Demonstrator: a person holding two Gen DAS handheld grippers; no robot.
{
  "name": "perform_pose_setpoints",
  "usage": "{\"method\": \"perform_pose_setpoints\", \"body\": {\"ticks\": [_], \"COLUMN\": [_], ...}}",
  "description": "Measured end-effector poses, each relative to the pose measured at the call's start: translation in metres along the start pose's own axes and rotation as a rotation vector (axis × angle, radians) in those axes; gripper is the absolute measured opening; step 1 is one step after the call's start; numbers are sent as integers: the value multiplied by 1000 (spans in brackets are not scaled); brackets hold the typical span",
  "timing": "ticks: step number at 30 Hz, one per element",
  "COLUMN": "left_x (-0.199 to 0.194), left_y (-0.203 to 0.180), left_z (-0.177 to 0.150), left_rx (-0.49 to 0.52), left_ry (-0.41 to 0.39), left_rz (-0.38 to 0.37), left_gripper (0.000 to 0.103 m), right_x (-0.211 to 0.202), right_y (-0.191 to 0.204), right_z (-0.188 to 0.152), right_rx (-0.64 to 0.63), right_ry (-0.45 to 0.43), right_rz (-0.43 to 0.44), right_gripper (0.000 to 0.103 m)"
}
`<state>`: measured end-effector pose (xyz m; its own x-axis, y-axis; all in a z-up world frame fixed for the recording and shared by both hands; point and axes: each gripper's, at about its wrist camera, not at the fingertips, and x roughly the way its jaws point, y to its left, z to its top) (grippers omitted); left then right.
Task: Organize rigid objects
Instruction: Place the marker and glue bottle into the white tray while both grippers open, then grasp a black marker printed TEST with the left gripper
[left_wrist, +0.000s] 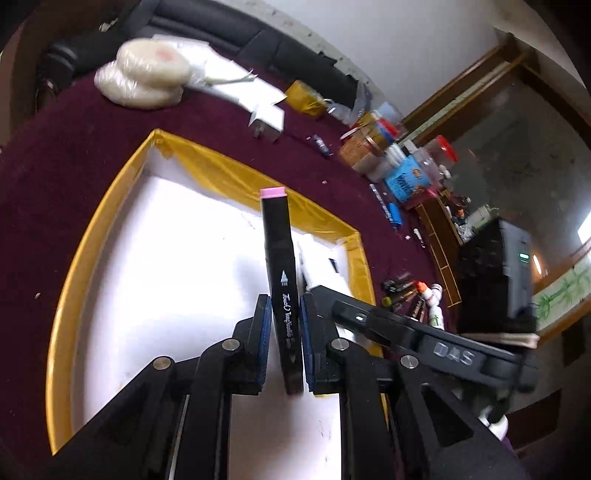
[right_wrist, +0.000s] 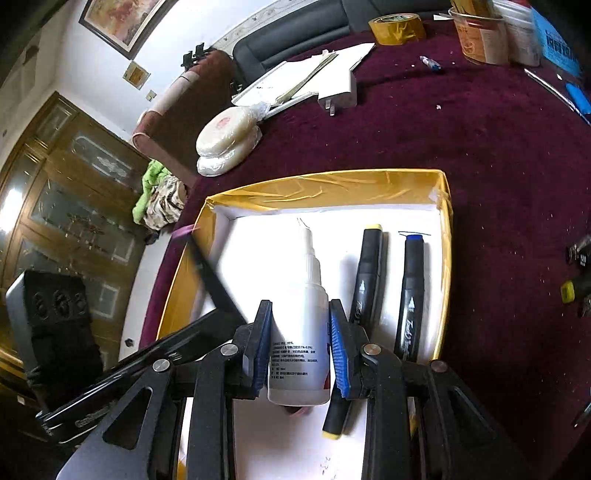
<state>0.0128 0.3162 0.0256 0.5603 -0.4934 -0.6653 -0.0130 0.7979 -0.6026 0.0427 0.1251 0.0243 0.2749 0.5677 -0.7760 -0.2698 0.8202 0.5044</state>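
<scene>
While your right gripper (right_wrist: 300, 341) clamps the white bottle (right_wrist: 300, 332) nozzle-forward over the gold-rimmed tray (right_wrist: 332, 186), two markers (right_wrist: 388, 291) lie parallel just right, left gripper (left_wrist: 282, 332) clamping a pink-capped marker (left_wrist: 280, 280)

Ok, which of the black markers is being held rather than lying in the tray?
The pink-capped marker, clamped in the left hand-held gripper. The yellow-capped marker and blue-capped marker lie flat in the tray.

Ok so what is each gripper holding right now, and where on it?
The left gripper clamps a black marker with a pink cap around its lower barrel. The right gripper clamps a white plastic squeeze bottle across its body.
</scene>
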Motion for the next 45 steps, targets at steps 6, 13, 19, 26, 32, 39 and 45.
{"method": "perform_pose_setpoints", "body": {"ticks": [6, 13, 19, 26, 32, 39, 45], "left_x": [4, -33, -39, -24, -16, -18, -16], "left_y": [-2, -34, -82, -144, -176, -189, -183], "left_z": [-3, -17, -40, -68, -86, -100, -102], "left_rx": [-16, 44, 86, 157, 185, 247, 254], "left_ry": [-6, -100, -98, 7, 69, 103, 91], "left_rz": [13, 32, -96, -222, -299, -256, -243], "left_gripper": [14, 40, 42, 42, 42, 42, 42], "right_x": [-10, -77, -134, -178, -213, -254, -269], "right_y": [-3, -13, -68, -117, -146, -175, -188], "right_z": [4, -5, -29, -59, -71, -83, -92], "right_rx": [-17, -92, -9, 107, 161, 237, 289], "right_ry": [-29, -179, -293, -370, -439, -533, -563], "right_rz": [-43, -66, -123, -147, -201, -246, -250], "right_gripper": [33, 44, 50, 50, 50, 50, 50]}}
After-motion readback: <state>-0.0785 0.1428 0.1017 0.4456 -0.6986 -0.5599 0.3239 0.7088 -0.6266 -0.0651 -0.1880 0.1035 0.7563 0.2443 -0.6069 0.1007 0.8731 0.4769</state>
